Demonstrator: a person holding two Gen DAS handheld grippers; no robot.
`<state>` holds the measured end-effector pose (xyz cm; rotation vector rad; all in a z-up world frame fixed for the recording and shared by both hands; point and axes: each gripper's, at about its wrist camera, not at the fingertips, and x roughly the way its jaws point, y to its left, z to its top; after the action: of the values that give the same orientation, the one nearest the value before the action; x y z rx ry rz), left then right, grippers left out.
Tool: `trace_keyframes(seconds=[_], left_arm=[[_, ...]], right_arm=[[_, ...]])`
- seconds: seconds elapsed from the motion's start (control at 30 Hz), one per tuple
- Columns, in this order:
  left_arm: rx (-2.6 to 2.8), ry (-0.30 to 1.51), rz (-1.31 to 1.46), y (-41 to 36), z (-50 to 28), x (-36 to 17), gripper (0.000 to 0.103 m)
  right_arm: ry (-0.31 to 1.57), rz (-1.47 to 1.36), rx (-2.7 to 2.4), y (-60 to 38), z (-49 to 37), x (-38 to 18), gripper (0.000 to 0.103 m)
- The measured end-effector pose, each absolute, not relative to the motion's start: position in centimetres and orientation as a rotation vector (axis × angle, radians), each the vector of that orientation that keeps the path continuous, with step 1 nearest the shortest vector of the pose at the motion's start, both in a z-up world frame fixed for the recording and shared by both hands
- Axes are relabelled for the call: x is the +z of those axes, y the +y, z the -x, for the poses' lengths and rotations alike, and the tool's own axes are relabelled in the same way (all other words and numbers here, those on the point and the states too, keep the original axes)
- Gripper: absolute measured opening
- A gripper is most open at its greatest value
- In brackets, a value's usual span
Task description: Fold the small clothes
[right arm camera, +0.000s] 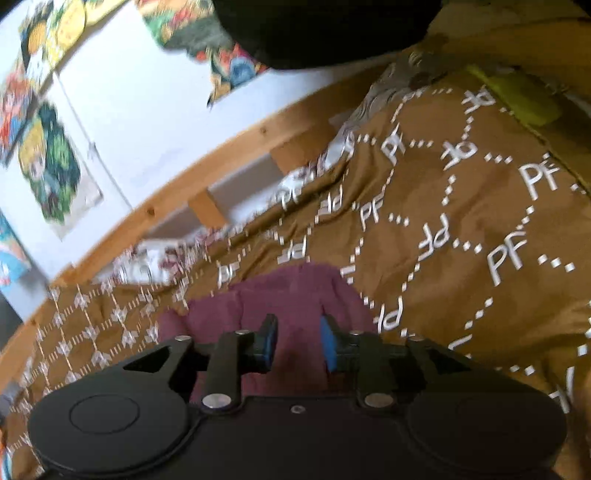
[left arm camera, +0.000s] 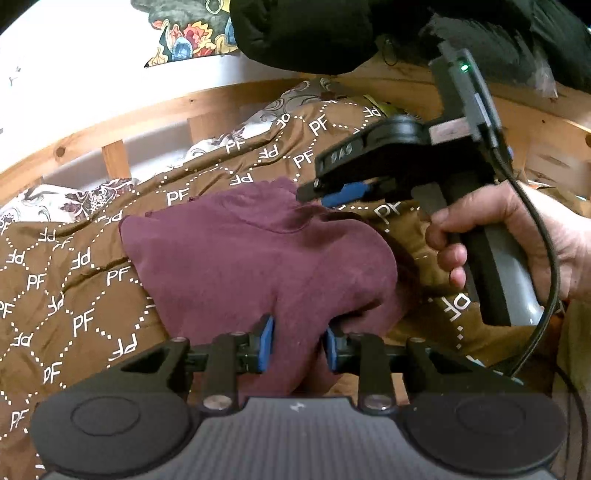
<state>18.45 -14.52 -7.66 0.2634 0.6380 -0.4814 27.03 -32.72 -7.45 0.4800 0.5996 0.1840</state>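
Note:
A small maroon garment (left arm camera: 236, 254) lies on a brown bedspread (left arm camera: 74, 280) printed with white "PF" letters. My left gripper (left arm camera: 298, 341) has its blue pads on either side of a bunched near edge of the garment and grips it. My right gripper (left arm camera: 332, 194), held in a bare hand, hovers over the garment's far right corner; in the left wrist view its jaws look nearly closed. In the right wrist view the right gripper (right arm camera: 298, 341) stands open above the maroon cloth (right arm camera: 291, 295), with nothing between the pads.
A wooden bed rail (left arm camera: 122, 114) runs along the far side, with a white wall and colourful pictures (right arm camera: 48, 162) behind. A floral sheet (left arm camera: 74, 195) shows at the bedspread's far edge. A black padded item (left arm camera: 314, 29) hangs above. A yellow-green object (right arm camera: 517, 96) lies at the far right.

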Motion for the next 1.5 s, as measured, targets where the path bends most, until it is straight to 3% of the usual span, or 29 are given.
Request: trace_keyframes(seconds=[0.07,0.17,0.37,0.5,0.57,0.63,0.83,0.97,1.03,1.27,1.33,1.4,1.5], left_arm=[[-0.480,0.640,-0.255,-14.5,-18.5,-7.6,0.030],[-0.464,0.625,-0.241,-14.4,-18.4,-7.1,0.026],[-0.486,0.523,-0.348,-15.9,-17.0,-6.7,0.026],[-0.498,0.618,-0.335,-16.0,-18.1,-7.8,0.032],[-0.521,0.638,-0.273,-15.3,-18.5,-7.6,0.039],[-0.554,0.660,-0.194,-14.2,-18.8,-7.2,0.061],[-0.598,0.700,0.024,-10.8,-19.1,-6.1,0.084],[-0.549,0.690,0.159,-8.1,-19.6,-5.3,0.093],[-0.491,0.686,0.209,-7.1,-20.1,-5.2,0.100],[-0.281,0.744,0.305,-4.9,-22.4,-6.4,0.102],[-0.264,0.804,0.306,-4.8,-23.3,-7.2,0.102],[-0.264,0.874,0.314,-4.8,-23.9,-8.1,0.102],[-0.269,0.949,0.399,-4.0,-24.5,-9.4,0.102]], right_arm=[[0.637,-0.471,0.189,-32.3,-27.4,-8.0,0.032],[0.639,-0.391,0.193,-31.1,-27.4,-7.9,0.004],[0.408,-0.268,0.165,-30.7,-25.3,-4.3,0.003],[0.487,-0.276,0.103,-31.7,-26.1,-5.4,0.003],[0.554,-0.260,0.073,-31.7,-26.6,-6.5,0.003],[0.589,-0.257,0.056,-31.7,-26.9,-7.1,0.003],[0.601,-0.250,0.053,-31.6,-27.0,-7.6,0.003],[0.610,-0.286,0.060,-32.0,-26.8,-7.8,0.005],[0.610,-0.287,0.058,-32.0,-26.6,-7.7,0.009],[0.609,-0.285,0.025,-32.1,-25.0,-7.0,0.026],[0.602,-0.293,0.016,-32.1,-23.8,-6.4,0.042],[0.593,-0.283,0.031,-31.8,-22.3,-5.5,0.074],[0.585,-0.235,0.090,-30.6,-19.6,-3.9,0.093]])
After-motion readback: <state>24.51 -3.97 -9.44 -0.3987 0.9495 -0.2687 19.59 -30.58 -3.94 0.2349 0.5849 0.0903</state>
